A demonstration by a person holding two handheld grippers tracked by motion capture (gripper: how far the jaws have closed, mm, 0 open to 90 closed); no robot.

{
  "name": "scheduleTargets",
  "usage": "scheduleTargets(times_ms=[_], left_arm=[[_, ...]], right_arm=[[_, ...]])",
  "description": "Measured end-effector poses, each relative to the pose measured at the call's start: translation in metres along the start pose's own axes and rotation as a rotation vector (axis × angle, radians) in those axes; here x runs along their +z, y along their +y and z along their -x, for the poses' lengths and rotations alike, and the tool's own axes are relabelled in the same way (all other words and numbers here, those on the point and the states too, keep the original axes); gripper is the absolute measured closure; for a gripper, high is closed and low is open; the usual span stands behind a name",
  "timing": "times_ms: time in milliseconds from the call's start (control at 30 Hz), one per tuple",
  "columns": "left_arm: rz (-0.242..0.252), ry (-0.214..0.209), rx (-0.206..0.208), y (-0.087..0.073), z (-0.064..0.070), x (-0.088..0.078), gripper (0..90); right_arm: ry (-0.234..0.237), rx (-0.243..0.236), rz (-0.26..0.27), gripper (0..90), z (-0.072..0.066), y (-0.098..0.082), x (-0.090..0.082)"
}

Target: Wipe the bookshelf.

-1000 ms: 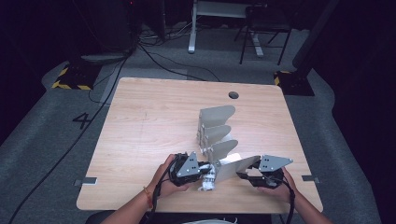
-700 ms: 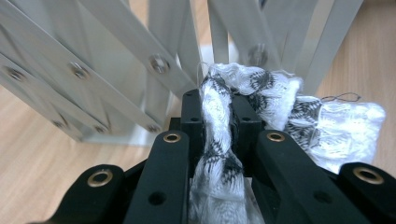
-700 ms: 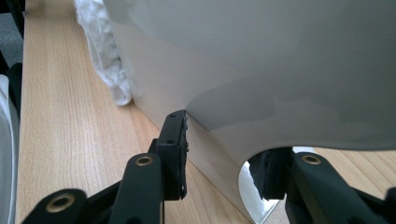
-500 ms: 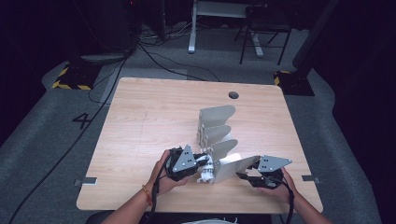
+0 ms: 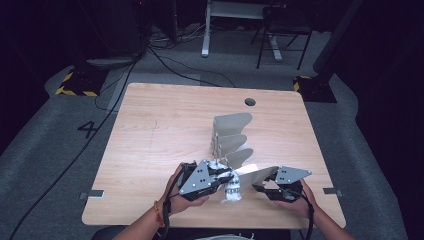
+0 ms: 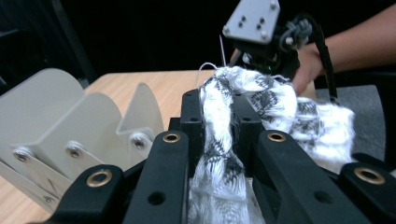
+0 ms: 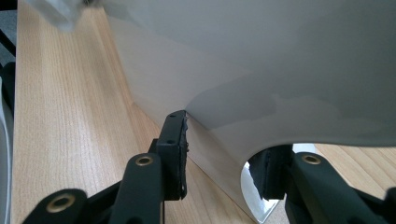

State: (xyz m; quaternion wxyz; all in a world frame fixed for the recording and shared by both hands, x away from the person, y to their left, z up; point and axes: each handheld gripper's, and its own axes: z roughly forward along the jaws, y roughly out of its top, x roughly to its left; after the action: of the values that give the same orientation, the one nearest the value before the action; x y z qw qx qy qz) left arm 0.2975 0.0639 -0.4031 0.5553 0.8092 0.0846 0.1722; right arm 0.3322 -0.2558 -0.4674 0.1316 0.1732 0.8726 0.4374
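A grey rack [image 5: 231,135] of curved plates stands right of the table's middle; it also shows in the left gripper view [image 6: 56,116]. My left gripper [image 5: 227,177] is near the front edge, lifted off the wood. It is shut on a white cloth with black pattern [image 5: 233,191] that hangs below it. In the left gripper view the cloth [image 6: 271,98] bunches between and over the jaws of the left gripper [image 6: 215,100]. My right gripper [image 5: 260,186] holds the rack's lowest plate [image 5: 257,175]. That plate [image 7: 280,70] passes between the jaws of the right gripper [image 7: 224,144].
The wooden table [image 5: 165,125] has a round cable hole [image 5: 250,102] near its far edge. Cables [image 5: 165,60], a chair [image 5: 280,35] and a desk leg stand on the grey floor beyond. Black-and-yellow tape marks [image 5: 75,90] lie at the far left.
My left gripper has risen from the table with the cloth and come a little closer to the rack. The right gripper and the plate have stayed still.
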Motion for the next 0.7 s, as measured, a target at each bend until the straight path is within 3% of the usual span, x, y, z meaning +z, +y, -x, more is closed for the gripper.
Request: scheduleTargets(times_ms=[133, 167, 233, 333, 433, 533, 633, 700], left_arm=[[-0.072, -0.039, -0.011, -0.014, 0.001, 0.006, 79.6], [-0.125, -0.048, 0.002, -0.02, 0.001, 0.01, 79.6], [-0.186, -0.054, 0.004, -0.03, 0.001, 0.018, 79.5], [-0.255, -0.054, -0.007, -0.045, -0.003, 0.03, 79.5], [-0.253, -0.06, -0.058, -0.051, -0.011, 0.033, 79.4], [-0.26, -0.04, -0.045, -0.052, -0.014, 0.034, 79.4], [-0.271, -0.017, -0.074, -0.056, -0.019, 0.033, 79.5], [-0.283, 0.007, -0.062, -0.057, -0.023, 0.031, 79.5]], right_arm=[[0.003, 0.001, 0.002, 62.0, 0.0, -0.001, 0.001], [0.002, 0.001, 0.002, 62.1, 0.0, -0.001, 0.001], [-0.002, 0.0, 0.002, 62.1, 0.0, -0.001, 0.001], [-0.001, 0.0, -0.001, 62.2, 0.0, -0.001, 0.002], [-0.005, -0.002, -0.004, 62.4, -0.001, -0.002, 0.001], [-0.014, 0.002, -0.002, 63.6, 0.0, -0.002, 0.002], [-0.018, -0.001, -0.003, 63.7, 0.0, -0.002, 0.003], [-0.017, -0.002, -0.006, 63.7, 0.0, -0.002, 0.003]])
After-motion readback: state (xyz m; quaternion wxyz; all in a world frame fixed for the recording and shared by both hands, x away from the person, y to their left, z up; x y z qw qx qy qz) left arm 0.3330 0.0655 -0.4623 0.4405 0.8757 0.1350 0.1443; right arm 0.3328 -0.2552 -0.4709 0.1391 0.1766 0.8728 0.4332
